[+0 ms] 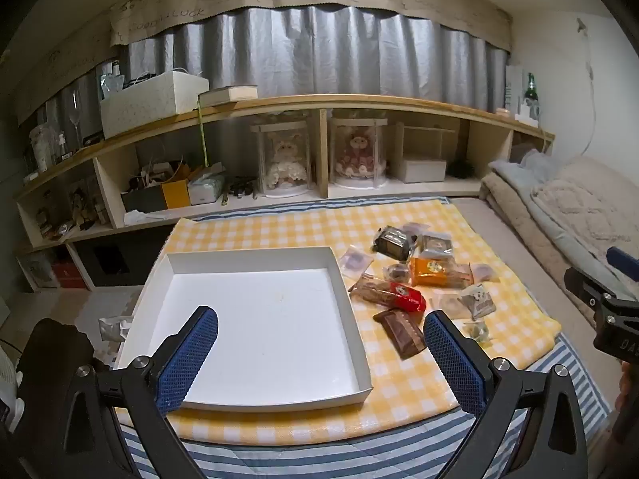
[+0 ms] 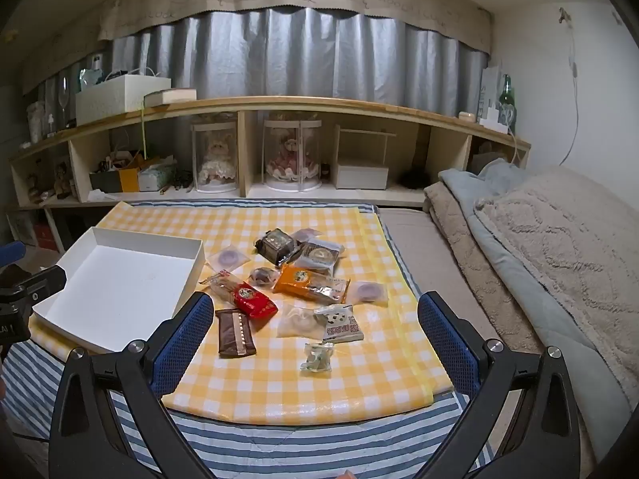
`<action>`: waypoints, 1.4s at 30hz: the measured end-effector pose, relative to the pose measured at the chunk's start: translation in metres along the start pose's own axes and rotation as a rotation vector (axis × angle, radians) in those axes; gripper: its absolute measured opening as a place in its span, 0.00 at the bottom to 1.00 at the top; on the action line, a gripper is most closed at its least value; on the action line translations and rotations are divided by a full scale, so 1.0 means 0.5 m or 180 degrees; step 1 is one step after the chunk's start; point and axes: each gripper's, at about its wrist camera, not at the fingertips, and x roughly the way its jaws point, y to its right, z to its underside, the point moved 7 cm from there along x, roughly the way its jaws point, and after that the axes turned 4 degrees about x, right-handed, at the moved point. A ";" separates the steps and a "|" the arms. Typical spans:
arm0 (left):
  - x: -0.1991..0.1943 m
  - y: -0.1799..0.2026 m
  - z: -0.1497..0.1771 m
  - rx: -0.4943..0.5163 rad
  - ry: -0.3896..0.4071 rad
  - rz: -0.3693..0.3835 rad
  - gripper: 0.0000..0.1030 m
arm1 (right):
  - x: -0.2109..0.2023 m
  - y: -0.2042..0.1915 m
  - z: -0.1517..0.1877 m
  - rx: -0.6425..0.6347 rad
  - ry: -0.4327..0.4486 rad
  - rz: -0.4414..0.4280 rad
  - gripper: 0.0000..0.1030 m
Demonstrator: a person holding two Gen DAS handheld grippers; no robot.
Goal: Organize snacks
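A shallow white box point(image 1: 255, 319) sits empty on a yellow-checked cloth point(image 2: 279, 379), with a loose heap of wrapped snacks just to its right. The left gripper point(image 1: 319, 331) hovers above the box's near edge, its blue-padded fingers point(image 1: 187, 355) spread wide and holding nothing. The right gripper point(image 2: 315, 319) hangs over the snack pile, jaws likewise wide apart and empty. Nearest the box lie a red packet point(image 2: 253, 299) and a brown chocolate bar point(image 2: 235, 333); an orange packet point(image 2: 303, 281) rests at the centre of the heap, a dark wrapped cake point(image 2: 277, 245) behind it, and a small clear bag of greenish sweets point(image 2: 317, 357) lies apart at the front. A striped blue-and-white sheet point(image 2: 259, 447) spreads beneath the cloth.
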 end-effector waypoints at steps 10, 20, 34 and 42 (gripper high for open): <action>0.002 0.003 0.000 0.0000 0.0004 0.0022 1.00 | 0.000 0.000 -0.001 -0.0025 -0.0004 0.0016 1.00; -0.003 0.012 0.001 -0.0014 0.0008 0.0013 1.00 | 0.000 0.000 0.000 -0.0025 -0.0007 0.0019 1.00; 0.000 0.006 0.001 -0.0037 0.0005 0.0032 1.00 | 0.000 0.000 0.000 -0.0028 -0.0012 0.0020 1.00; 0.000 0.006 0.001 -0.0040 0.0005 0.0029 1.00 | 0.000 0.000 0.000 -0.0031 -0.0013 0.0018 1.00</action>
